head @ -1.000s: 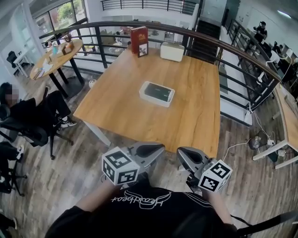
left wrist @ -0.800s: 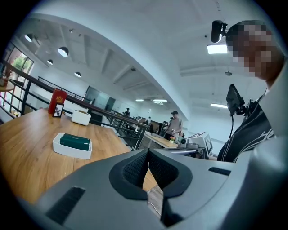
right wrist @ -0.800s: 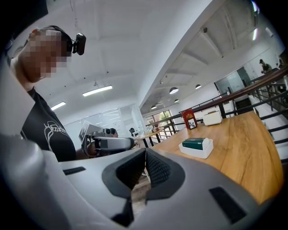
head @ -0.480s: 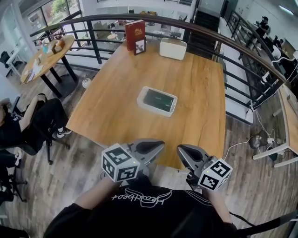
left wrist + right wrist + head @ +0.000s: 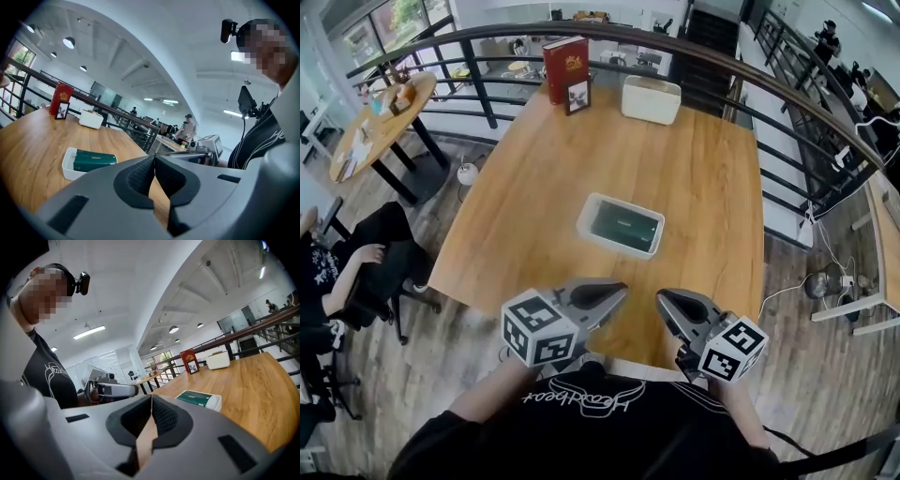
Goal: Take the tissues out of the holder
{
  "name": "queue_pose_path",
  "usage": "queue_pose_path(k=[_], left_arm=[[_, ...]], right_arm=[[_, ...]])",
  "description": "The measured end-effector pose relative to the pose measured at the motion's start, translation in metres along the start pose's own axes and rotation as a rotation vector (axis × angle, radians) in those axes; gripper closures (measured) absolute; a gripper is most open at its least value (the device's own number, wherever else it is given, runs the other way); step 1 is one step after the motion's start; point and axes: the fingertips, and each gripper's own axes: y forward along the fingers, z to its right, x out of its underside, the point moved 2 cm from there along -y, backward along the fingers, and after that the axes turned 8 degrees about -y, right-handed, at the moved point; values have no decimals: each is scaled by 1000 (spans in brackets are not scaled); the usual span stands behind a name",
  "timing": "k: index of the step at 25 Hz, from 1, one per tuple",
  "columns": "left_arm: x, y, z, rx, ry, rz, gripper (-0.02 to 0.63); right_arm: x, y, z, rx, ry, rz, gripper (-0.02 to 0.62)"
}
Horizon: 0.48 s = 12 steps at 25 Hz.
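At the near edge of the counter (image 5: 698, 169), head view: the person holds both grippers low and close to the body, tips just over the counter's edge. The left gripper (image 5: 617, 291) and right gripper (image 5: 662, 298) angle in toward each other, tips near but apart. The white holder (image 5: 587, 221) sits mid-counter at about 12 o'clock from the two tips, well apart from both. The green tissues (image 5: 624, 227) lie flat inside it. The pack's long axis runs roughly 9 to 3, skewed a bit toward 10–4, so it lies crosswise to a straight reach. The left tip sits almost directly under the holder and the right tip is offset toward 4 o'clock of it. I'd call the left marginally nearer, but it's close.

Left gripper view: the pads are pressed together with nothing between them, so it's closed and empty. Only counter wood shows below the pads. Holder and tissues sit at 9 o'clock from the tips, out on the counter.

Right gripper view: same story, jaws together and empty. Holder and tissues sit at 3 o'clock from the tips.

My read: neither gripper points at the pack yet. Whichever goes needs to swing inward, open, and come at the pack across its short side.
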Motion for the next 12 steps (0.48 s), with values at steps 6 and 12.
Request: queue_pose_path(k=[6,12], left_arm=[[-15,8,-44,3,-15,-16,592],[-25,23,-83,20,-13,-45,592]], right_arm=[[-1,37,26,14,-9,-34,578],[6,64,54,44,-36,-81,578]])
